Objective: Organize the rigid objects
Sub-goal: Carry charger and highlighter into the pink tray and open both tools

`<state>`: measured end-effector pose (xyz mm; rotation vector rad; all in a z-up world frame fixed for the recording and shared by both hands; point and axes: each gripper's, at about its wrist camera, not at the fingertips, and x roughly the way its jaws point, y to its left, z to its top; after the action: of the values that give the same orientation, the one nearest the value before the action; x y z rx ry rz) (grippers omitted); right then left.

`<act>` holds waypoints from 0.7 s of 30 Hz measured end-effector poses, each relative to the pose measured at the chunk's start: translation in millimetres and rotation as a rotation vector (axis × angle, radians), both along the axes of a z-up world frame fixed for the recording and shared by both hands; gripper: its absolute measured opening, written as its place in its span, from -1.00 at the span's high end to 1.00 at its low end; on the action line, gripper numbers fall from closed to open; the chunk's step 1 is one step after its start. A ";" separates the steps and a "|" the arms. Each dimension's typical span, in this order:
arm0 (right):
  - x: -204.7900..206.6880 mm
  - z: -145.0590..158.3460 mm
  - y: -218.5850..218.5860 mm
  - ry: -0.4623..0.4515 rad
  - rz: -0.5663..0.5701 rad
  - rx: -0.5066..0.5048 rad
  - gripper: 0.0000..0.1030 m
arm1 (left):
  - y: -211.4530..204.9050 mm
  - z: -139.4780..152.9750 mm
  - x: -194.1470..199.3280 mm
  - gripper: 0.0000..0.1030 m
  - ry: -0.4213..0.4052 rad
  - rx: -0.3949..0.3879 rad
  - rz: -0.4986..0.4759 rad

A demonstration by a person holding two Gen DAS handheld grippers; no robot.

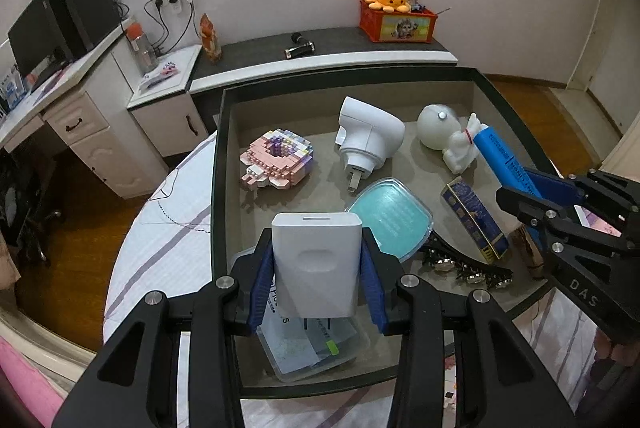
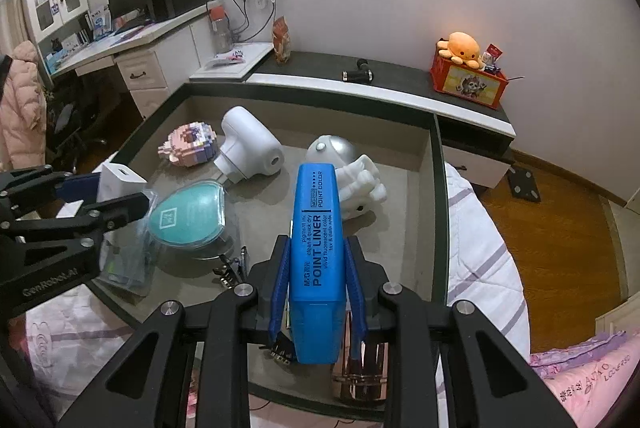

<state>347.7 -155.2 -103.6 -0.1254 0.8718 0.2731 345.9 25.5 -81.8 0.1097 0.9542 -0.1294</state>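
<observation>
My left gripper [image 1: 317,244] is shut on a white charger block [image 1: 316,260] and holds it above the near part of a dark-rimmed grey tray [image 1: 219,156]. In the right wrist view, my right gripper [image 2: 317,242] is shut on a blue Point Liner marker box [image 2: 316,252] over the tray's near right side [image 2: 438,208]. Each gripper shows in the other's view: the right gripper [image 1: 548,200] with the blue box [image 1: 500,152], and the left gripper [image 2: 96,204] with the charger [image 2: 120,180]. A pink block figure [image 1: 276,158], a white plug-in device [image 1: 368,136] and a white astronaut figure [image 1: 448,136] lie in the tray.
Also in the tray are a teal-lidded container [image 1: 390,220], a dark blue and gold box [image 1: 476,220], a jewelled hair clip [image 1: 464,268], a clear box of papers [image 1: 312,344] and a rose-gold tube [image 1: 528,252]. An orange crate with a plush octopus [image 1: 396,20] stands on the low cabinet behind.
</observation>
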 end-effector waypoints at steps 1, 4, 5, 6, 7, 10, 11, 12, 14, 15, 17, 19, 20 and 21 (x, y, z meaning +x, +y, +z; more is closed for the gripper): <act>1.2 -0.8 0.0 0.005 0.002 0.002 0.47 | -0.4 0.5 -0.9 0.14 -0.001 0.009 0.003; 5.4 -2.0 0.8 0.025 -0.005 -0.007 0.36 | -2.5 5.1 -5.0 -0.53 -0.039 0.049 0.018; 6.1 -1.6 1.3 0.022 -0.010 -0.010 0.20 | -0.9 7.2 -6.1 -0.56 -0.058 0.056 0.024; 4.4 -0.4 0.8 0.014 -0.011 -0.011 0.13 | -0.3 8.1 -6.8 -0.56 -0.064 0.063 0.031; 2.6 1.2 0.7 0.007 -0.012 -0.012 0.04 | 0.8 8.4 -6.5 -0.56 -0.055 0.061 0.035; -1.5 5.0 1.9 -0.007 -0.015 -0.031 0.01 | 6.1 9.7 -5.7 -0.56 -0.041 0.037 0.041; -2.4 6.1 1.7 -0.008 -0.017 -0.034 0.01 | 7.5 10.3 -5.9 -0.56 -0.040 0.041 0.046; -3.3 6.9 1.1 -0.007 -0.018 -0.035 0.01 | 9.3 10.7 -5.8 -0.56 -0.040 0.046 0.051; -6.7 9.2 -0.8 -0.007 -0.022 -0.036 0.01 | 11.4 11.9 -8.1 -0.56 -0.040 0.044 0.058; -9.3 11.0 -1.6 -0.010 -0.024 -0.037 0.01 | 11.9 12.7 -9.7 -0.56 -0.041 0.041 0.058; -16.8 15.4 -4.5 -0.017 -0.029 -0.034 0.01 | 13.1 15.8 -15.6 -0.56 -0.049 0.031 0.059; -23.2 20.0 -7.7 -0.022 -0.036 -0.029 0.01 | 13.9 19.7 -23.2 -0.56 -0.062 0.026 0.062; -27.4 22.9 -9.5 -0.028 -0.041 -0.028 0.01 | 14.4 22.8 -28.0 -0.56 -0.071 0.022 0.062; -31.9 26.3 -11.1 -0.036 -0.048 -0.027 0.00 | 15.2 26.5 -33.6 -0.56 -0.080 0.015 0.062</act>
<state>315.8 -166.3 -77.3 -0.1341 0.8424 0.2133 312.3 40.7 -55.2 0.0979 0.8777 -0.0603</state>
